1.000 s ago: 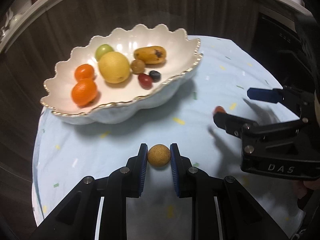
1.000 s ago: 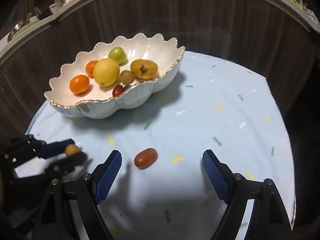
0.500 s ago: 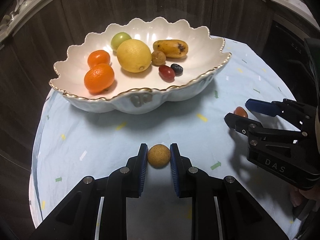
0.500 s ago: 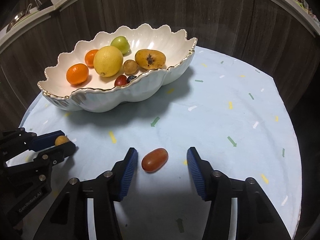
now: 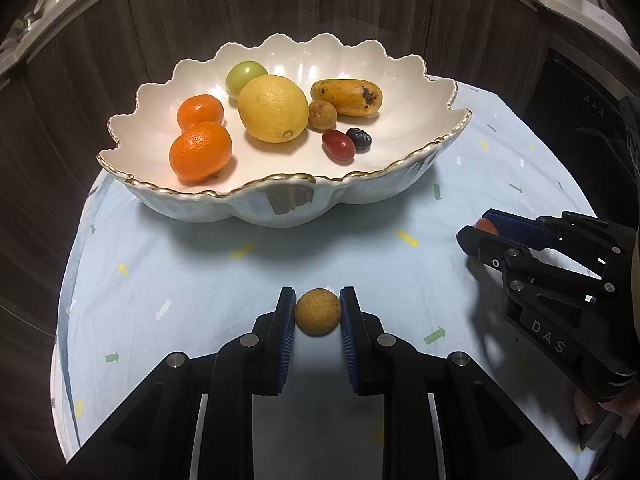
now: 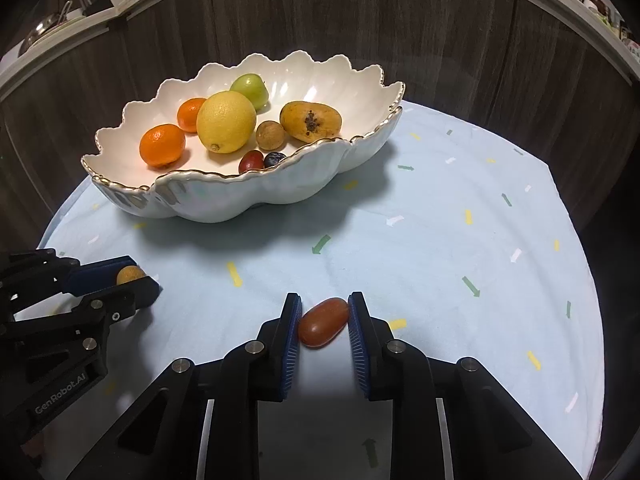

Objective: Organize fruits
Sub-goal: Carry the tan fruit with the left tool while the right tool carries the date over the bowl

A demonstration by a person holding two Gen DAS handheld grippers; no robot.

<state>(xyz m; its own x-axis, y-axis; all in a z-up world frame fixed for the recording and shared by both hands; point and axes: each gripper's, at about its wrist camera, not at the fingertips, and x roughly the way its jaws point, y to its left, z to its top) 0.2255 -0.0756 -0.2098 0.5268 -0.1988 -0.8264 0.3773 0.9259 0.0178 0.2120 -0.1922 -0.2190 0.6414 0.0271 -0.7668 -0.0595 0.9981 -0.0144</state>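
My left gripper (image 5: 318, 312) is shut on a small round tan fruit (image 5: 318, 312), held over the cloth in front of the bowl; it also shows in the right wrist view (image 6: 129, 275). My right gripper (image 6: 324, 320) is shut on an oval red tomato (image 6: 323, 322); the tomato peeks out between its pads in the left wrist view (image 5: 486, 225). The white scalloped bowl (image 5: 280, 200) (image 6: 248, 196) holds two oranges, a lemon (image 5: 273, 108), a green fruit, a yellow spotted fruit (image 5: 347, 97), a tan fruit, a red tomato and a blueberry.
The round table carries a light blue cloth (image 6: 460, 240) with small coloured marks. A dark wood wall (image 6: 440, 40) curves behind the bowl. The table edge drops off at the right and left.
The right gripper has closed from wide open onto the red tomato. The left gripper, still holding the tan fruit, has moved so the bowl sits more centred ahead of it.
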